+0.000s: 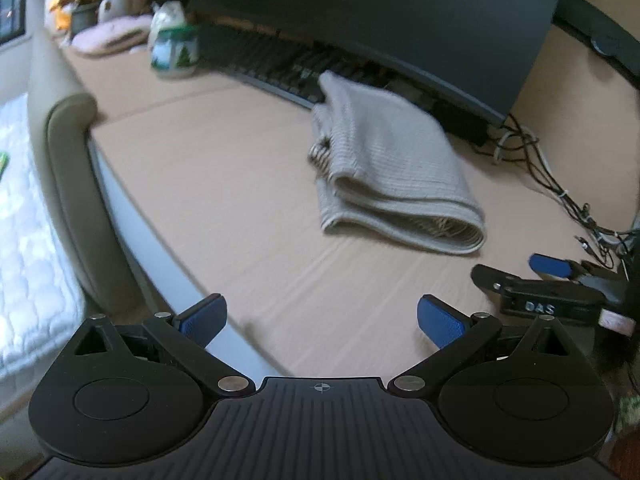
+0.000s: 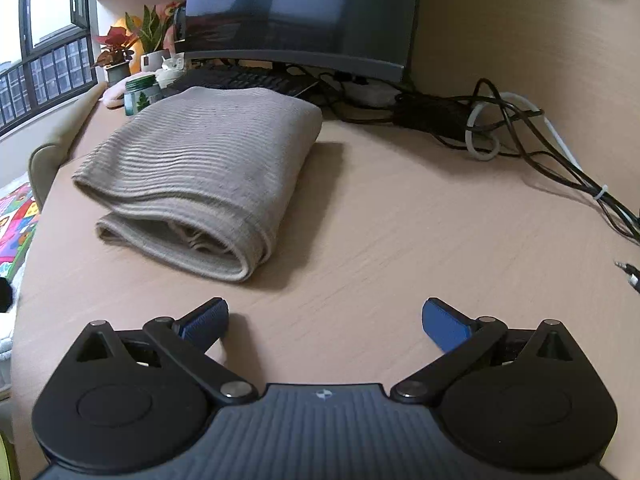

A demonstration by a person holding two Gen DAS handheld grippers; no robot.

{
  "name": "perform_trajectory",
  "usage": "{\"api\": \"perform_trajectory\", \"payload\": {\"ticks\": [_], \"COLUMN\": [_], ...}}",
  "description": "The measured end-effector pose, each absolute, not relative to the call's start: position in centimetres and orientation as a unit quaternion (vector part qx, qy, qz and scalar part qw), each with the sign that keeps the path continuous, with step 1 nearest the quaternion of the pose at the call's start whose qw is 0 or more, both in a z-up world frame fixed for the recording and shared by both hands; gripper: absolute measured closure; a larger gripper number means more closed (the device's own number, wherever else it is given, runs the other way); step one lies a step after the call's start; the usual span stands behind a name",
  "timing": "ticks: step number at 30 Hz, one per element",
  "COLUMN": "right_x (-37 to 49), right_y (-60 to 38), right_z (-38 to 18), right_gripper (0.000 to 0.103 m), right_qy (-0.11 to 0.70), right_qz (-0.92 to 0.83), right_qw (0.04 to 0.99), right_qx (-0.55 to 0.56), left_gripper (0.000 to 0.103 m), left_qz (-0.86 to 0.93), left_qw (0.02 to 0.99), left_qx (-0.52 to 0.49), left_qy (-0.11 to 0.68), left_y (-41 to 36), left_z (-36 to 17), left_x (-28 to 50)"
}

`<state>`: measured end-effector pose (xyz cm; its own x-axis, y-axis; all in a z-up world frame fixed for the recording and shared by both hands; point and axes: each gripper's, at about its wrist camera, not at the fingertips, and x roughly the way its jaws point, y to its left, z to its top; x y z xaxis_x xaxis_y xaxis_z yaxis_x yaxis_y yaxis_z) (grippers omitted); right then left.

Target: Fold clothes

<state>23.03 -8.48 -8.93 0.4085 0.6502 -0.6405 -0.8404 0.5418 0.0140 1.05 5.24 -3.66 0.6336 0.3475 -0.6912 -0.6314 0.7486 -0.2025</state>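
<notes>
Both grippers spread wide, gripping nothing — left gripper (image 1: 320, 322) and right gripper (image 2: 325, 322) at frame bottom, folded beige garment (image 2: 208, 168) left of centre, desk (image 2: 400, 220) bare beneath — monitor (image 2: 304, 12) along top.

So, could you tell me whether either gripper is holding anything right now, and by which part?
Nothing is held: the left gripper and right gripper are open, apart from the folded beige ribbed garment.

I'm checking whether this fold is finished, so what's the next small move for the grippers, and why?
Probably leave the grey garment alone and draw both grippers back. It already lies on the desk as a compact stack of layers with a rolled front edge, and the left gripper and right gripper are both open, empty and short of it.
</notes>
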Motion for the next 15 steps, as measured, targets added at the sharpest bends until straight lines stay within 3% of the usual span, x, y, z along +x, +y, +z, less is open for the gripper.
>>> {"api": "perform_trajectory", "payload": {"ticks": [15], "right_x": [22.5], "right_y": [-8.8], "right_z": [-9.0], "right_gripper": [0.000], "right_qy": [0.299], "right_qz": [0.462], "right_qw": [0.819], "right_qx": [-0.163], "left_gripper": [0.000], "left_qz": [0.291], "left_qw": [0.862], "left_qx": [-0.235], "left_qy": [0.343], "left_y": [5.8], "left_z": [-4.1], "left_x": [0.7]}}
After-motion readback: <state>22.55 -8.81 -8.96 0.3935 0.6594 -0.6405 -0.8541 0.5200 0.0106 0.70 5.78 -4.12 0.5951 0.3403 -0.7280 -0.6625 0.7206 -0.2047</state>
